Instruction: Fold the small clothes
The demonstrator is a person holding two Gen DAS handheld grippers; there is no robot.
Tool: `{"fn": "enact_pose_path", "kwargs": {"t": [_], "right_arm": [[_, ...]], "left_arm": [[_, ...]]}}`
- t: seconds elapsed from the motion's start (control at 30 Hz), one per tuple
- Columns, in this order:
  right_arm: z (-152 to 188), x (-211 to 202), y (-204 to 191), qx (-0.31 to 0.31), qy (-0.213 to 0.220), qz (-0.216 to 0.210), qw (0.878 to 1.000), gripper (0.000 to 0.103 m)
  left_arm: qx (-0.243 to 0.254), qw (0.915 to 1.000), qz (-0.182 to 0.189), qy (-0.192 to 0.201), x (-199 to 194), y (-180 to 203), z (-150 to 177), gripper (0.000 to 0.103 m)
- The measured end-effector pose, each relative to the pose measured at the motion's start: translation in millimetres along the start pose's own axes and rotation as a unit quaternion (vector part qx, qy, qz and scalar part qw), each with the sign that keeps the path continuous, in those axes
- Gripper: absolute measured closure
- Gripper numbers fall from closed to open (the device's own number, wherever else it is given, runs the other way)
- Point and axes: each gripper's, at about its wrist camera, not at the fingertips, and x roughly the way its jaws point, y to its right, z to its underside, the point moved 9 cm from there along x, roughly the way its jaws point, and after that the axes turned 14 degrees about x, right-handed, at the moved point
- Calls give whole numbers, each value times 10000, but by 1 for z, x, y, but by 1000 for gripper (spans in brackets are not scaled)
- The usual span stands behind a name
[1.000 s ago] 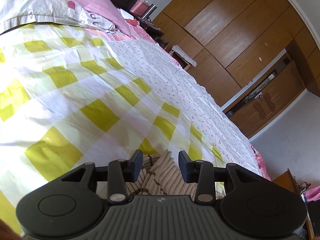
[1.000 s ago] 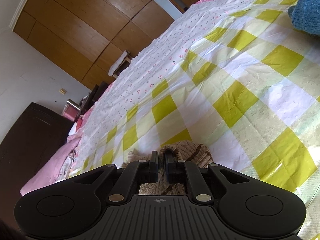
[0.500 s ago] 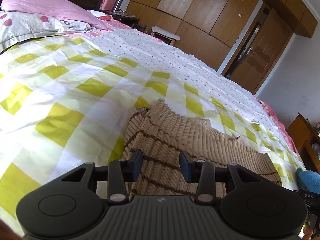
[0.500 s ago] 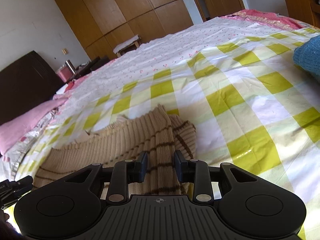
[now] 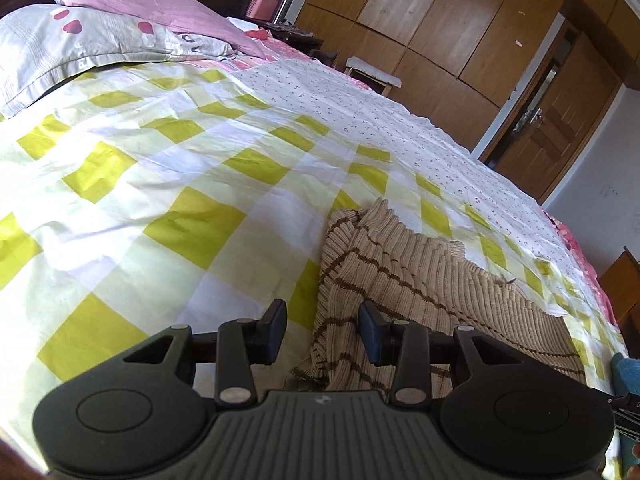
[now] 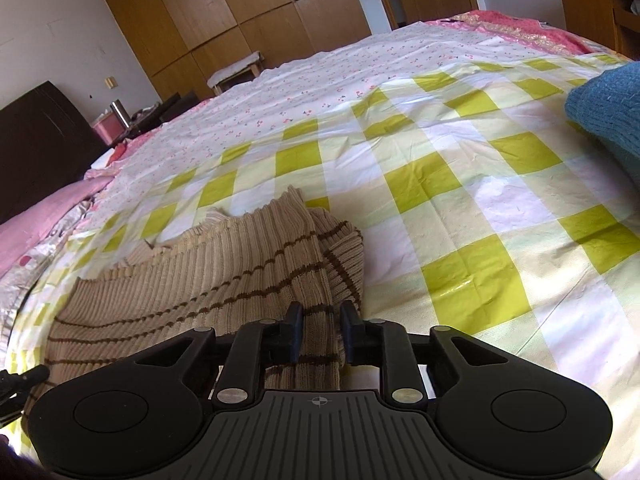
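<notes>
A beige ribbed knit garment with thin brown stripes lies on the yellow-checked bedspread. One end is folded over itself. My left gripper is open and empty above the garment's left edge. In the right wrist view the same garment lies with its folded end toward the right. My right gripper is open, with the garment's near edge lying between its fingers, not pinched.
A blue knit item lies at the right of the bed. Pillows sit at the head of the bed. Wooden wardrobes, a small stool and a door stand beyond the far side.
My right gripper has opened and let go of the garment. Both grippers have drawn back, and the garment now lies flat on the bed with one end folded over.
</notes>
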Motion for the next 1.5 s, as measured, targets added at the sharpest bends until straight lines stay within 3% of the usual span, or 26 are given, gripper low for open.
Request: {"fn": "enact_pose_path", "kwargs": {"t": [0.1,0.2,0.43,0.63,0.73,0.8,0.9,1.0,1.2,1.4,1.5], "right_arm": [[8,-17,-6,-157,-66,-135,9998,77],[22,-24,-6,-151,-252,-275,9992,56],[49,-17,3,-166,-692,-254,9971,55],[56,-11,4,14,-975,-478,9941,53],[59,-10,1,-277,-1011,-378,9938,71],[60,-11,0,-410,-1125,-364,9921,81],[60,-16,-1,-595,-1216,-327,9902,87],[59,-21,1,-692,-1312,-298,9885,89],[70,-47,19,-834,-1536,-220,9844,90],[96,-96,47,-956,-1823,-111,9785,90],[109,-120,60,-959,-1915,0,9768,90]], "left_arm": [[-44,9998,174,5,-11,3,4,58],[-86,9991,405,-73,-17,7,10,58],[-7,9972,673,-322,-10,11,26,56],[153,9946,911,-472,0,17,33,55],[224,9945,863,-554,1,17,34,62],[123,9939,890,-642,1,16,35,74],[97,9903,1116,-821,-3,25,42,84],[413,9884,1118,-938,-12,37,49,84],[437,9818,1338,-1279,-37,49,74,85],[723,9721,1488,-1660,-78,63,108,85],[874,9714,1398,-1710,-92,67,117,84]]}}
